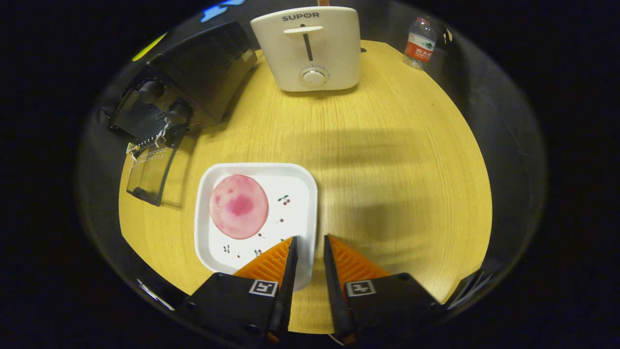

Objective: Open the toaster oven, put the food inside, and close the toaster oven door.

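- here's the gripper [309,238], up over the near side of the round wooden table [387,194], jaws a small way apart with nothing between them, just a strip of plate edge and tabletop showing in the gap.
- landmark for everything: the white square plate [300,194]. it sits flat on the table just ahead of the fingers, its near right corner tucked under the left fingertip in this view; whether they touch i cannot tell.
- on that plate, toward its left half, the food [239,206]: a flat round pink slice with a darker blotch in the middle, lying flat, ahead and left of the fingers, clear of them.
- little cherry prints dot the plate's bare right and near parts.
- beyond the plate and off to its left, the black toaster oven [203,72], angled on the table's far left edge, two round knobs facing this way.
- its glass door [150,174] is dropped open, lying out toward the plate's left side, near it but apart.
- straight beyond the plate, well apart, a white pop-up toaster [310,48] stands upright, lever and dial facing the gripper.
- far beyond the plate to the right, past the table's edge, a water bottle [419,43] with a red label, upright.
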Demonstrator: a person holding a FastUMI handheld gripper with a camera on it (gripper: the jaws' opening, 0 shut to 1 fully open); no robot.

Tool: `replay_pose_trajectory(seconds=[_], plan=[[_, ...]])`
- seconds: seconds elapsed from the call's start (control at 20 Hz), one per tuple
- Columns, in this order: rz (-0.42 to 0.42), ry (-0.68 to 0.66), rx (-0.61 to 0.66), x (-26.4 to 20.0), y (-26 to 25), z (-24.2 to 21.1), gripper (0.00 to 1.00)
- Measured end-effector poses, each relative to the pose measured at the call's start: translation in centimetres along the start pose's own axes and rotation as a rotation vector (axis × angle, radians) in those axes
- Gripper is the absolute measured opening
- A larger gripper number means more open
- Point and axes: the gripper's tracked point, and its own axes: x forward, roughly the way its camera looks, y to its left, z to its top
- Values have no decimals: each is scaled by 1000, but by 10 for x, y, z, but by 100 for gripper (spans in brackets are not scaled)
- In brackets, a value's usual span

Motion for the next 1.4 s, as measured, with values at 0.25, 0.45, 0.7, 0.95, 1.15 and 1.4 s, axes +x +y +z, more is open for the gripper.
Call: replay_pose_trajectory(seconds=[0.25, 0.45, 0.7, 0.95, 1.15, 1.4], plan=[[93, 56, 56, -4, 4, 1, 4], [131, 64, 76, -1, 6, -2, 1], [239, 80, 208, -1, 11, -8, 1], [361, 9, 417, -22, 20, -5, 1], [400, -63, 558, -41, 20, -7, 1], [435, -142, 711, -77, 38, -29, 1]])
